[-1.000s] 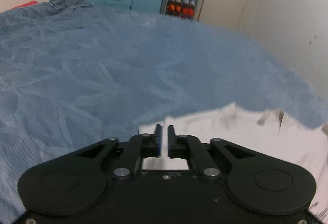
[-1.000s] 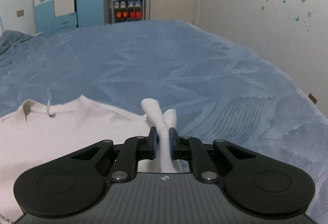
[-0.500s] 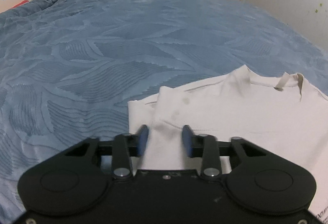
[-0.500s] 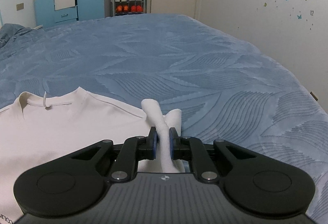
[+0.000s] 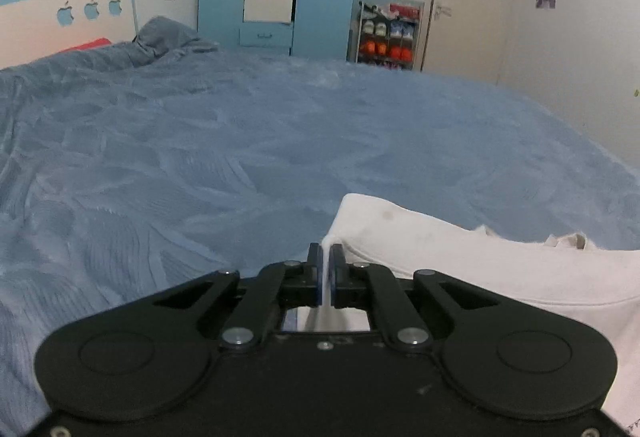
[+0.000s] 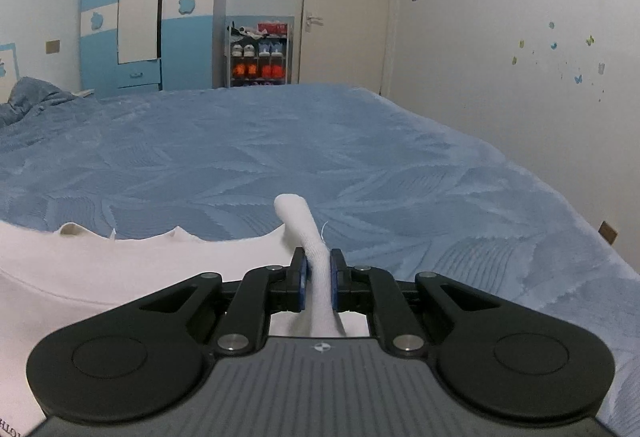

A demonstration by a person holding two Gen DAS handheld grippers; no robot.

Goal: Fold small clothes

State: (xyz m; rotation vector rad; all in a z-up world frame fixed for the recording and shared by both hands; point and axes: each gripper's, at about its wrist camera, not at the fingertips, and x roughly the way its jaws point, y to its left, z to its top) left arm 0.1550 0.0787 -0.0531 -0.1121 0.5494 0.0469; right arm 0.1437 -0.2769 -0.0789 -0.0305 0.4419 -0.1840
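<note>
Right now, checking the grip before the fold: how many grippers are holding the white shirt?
2. The left gripper pinches the white shirt at its left edge; the right gripper clamps a bunched sleeve at its right.

Dim, cool indoor light, soft shadows.
Left view smeared by motion blur; right sharper (fisheye bends walls, dark corners).

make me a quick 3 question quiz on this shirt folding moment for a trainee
1. True or false: the left gripper is open.
2. What does the right gripper pinch? A) collar B) a bunched sleeve C) bedspread
3. What colour is the bedspread under the shirt?

Key: 1 false, it is shut on the shirt's edge; 2 B; 3 blue.
</note>
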